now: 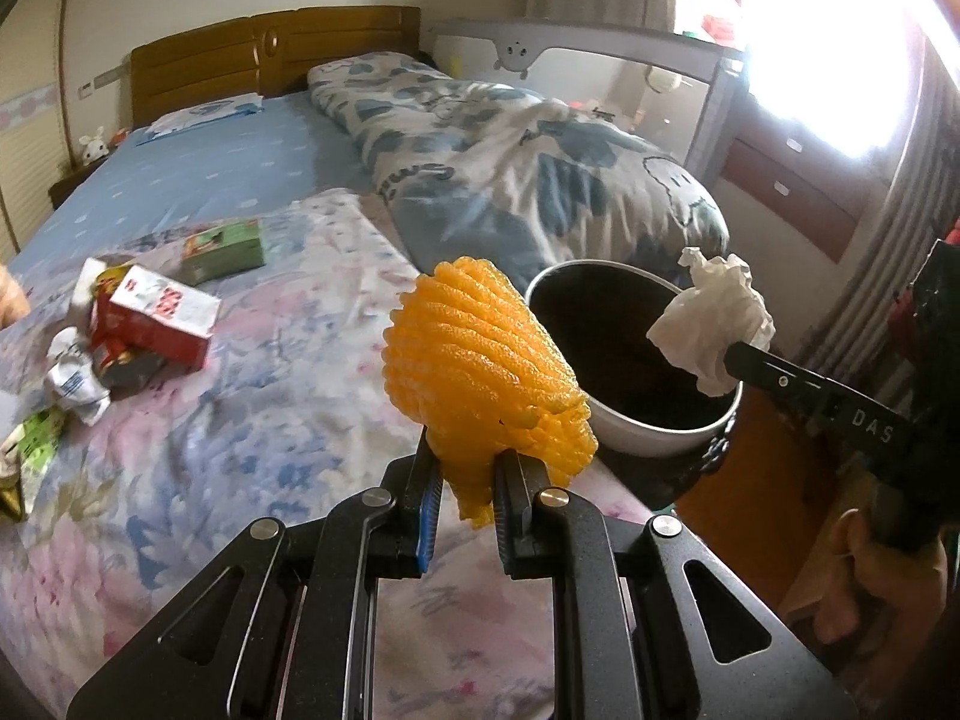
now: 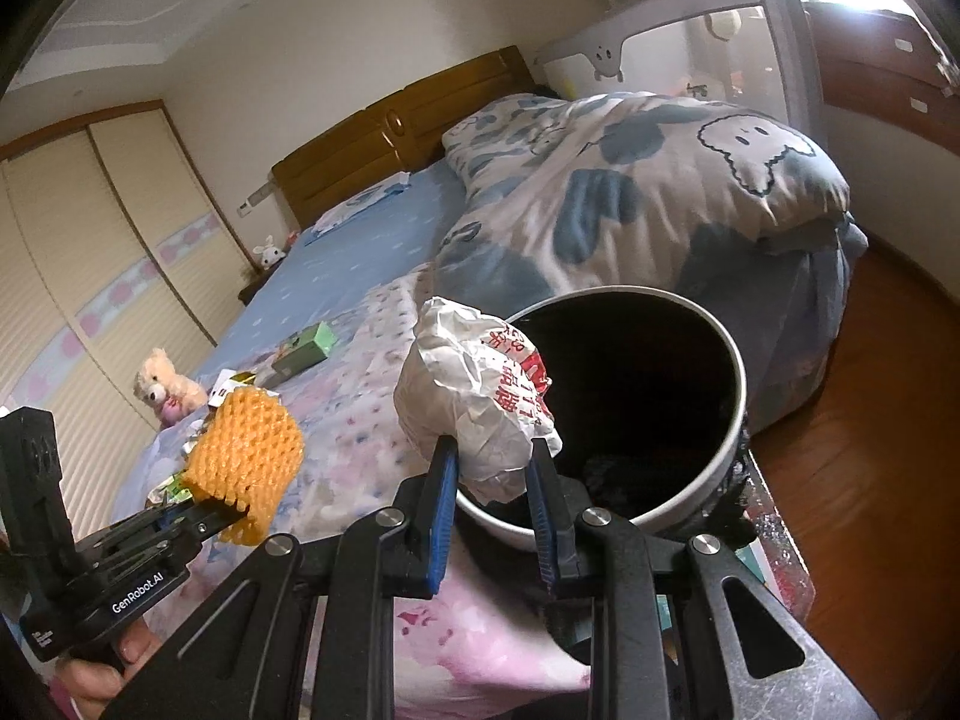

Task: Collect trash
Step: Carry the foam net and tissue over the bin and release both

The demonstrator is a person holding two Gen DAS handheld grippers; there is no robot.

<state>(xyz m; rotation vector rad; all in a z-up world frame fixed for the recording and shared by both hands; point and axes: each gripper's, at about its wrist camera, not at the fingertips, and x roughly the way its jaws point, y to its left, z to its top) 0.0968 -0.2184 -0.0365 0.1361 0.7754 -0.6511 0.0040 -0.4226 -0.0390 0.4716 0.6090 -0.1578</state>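
left gripper (image 1: pixel 467 474) clamping orange foam net (image 1: pixel 486 360), keeping it raised beside bin (image 1: pixel 660 441) for dropping | right gripper (image 2: pixel 493 465) clamping crumpled wrapper (image 2: pixel 474 396), hanging at bin rim | bin standing off bed (image 1: pixel 240 420) edge, mouth gaping, nothing blocking | cartons (image 1: pixel 156 318) lying back left on bed, waiting

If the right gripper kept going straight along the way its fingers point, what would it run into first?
Most likely the trash bin. The right gripper, shut on the crumpled paper, points down toward the bin's open mouth, so paper and fingers would probably enter it or meet its near rim; depth is hard to judge.
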